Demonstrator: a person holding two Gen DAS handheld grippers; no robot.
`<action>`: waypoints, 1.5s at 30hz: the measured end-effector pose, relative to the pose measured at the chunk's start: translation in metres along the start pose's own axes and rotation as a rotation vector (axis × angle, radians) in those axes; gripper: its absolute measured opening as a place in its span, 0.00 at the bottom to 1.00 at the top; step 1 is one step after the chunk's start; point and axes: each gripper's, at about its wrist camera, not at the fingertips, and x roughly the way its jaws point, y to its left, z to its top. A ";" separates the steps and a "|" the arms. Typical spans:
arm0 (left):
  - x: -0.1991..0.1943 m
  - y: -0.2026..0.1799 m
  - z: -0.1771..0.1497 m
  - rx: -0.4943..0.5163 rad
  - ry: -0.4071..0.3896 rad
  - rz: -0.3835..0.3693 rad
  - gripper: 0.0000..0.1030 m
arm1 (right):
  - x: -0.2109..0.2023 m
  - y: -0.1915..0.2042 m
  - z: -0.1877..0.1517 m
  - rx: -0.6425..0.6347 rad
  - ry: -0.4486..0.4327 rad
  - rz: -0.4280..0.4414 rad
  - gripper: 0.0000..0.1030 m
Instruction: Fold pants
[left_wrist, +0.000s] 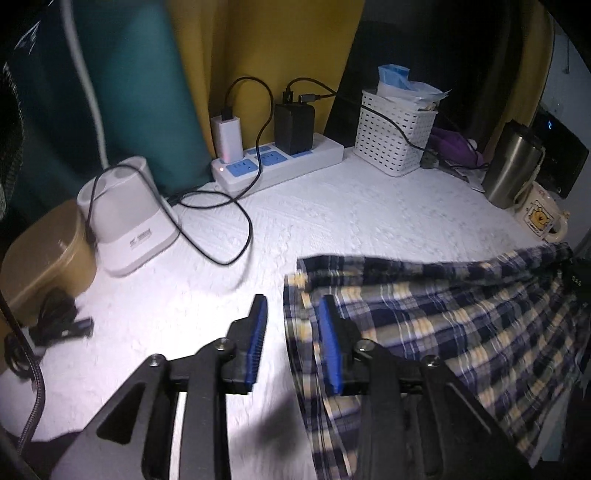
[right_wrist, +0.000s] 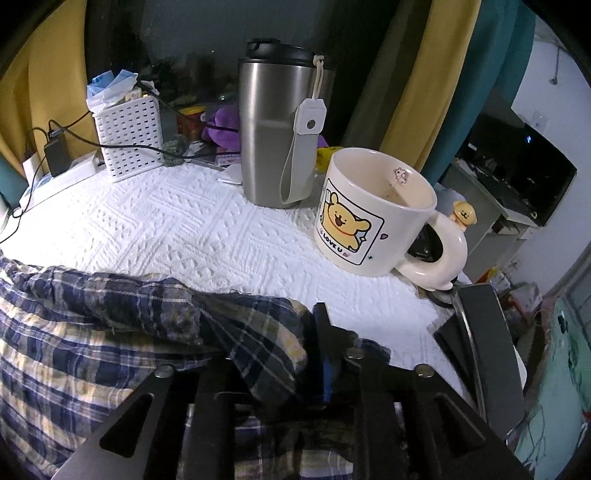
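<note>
The plaid pants (left_wrist: 443, 325), navy, white and yellow, lie on the white quilted table cover (left_wrist: 332, 229). My left gripper (left_wrist: 292, 301) is open at their left edge. Its right finger (left_wrist: 330, 343) rests over the cloth and its left finger (left_wrist: 258, 343) stands over the bare cover, so the hem runs between the blue pads. In the right wrist view a bunched end of the pants (right_wrist: 229, 325) lies across my right gripper (right_wrist: 284, 314). That cloth hides its left finger. The right finger (right_wrist: 321, 325) shows its blue pad free of the fabric, so the jaws stand open.
Along the back stand a power strip (left_wrist: 280, 162) with chargers and looping black cables, a white perforated basket (left_wrist: 395, 133), a steel tumbler (right_wrist: 273, 125) and a cartoon mug (right_wrist: 373, 214). A white charging stand (left_wrist: 129, 218) and a tan box (left_wrist: 48, 254) sit at the left.
</note>
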 end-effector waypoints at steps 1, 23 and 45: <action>-0.004 0.000 -0.004 -0.004 0.000 -0.008 0.31 | -0.004 -0.001 0.000 0.004 -0.007 0.005 0.59; -0.028 -0.019 -0.088 -0.060 0.093 -0.138 0.37 | -0.062 -0.022 -0.055 0.047 -0.034 0.003 1.00; -0.033 0.007 -0.098 -0.079 0.069 -0.073 0.01 | -0.074 -0.011 -0.071 0.025 -0.037 0.039 1.00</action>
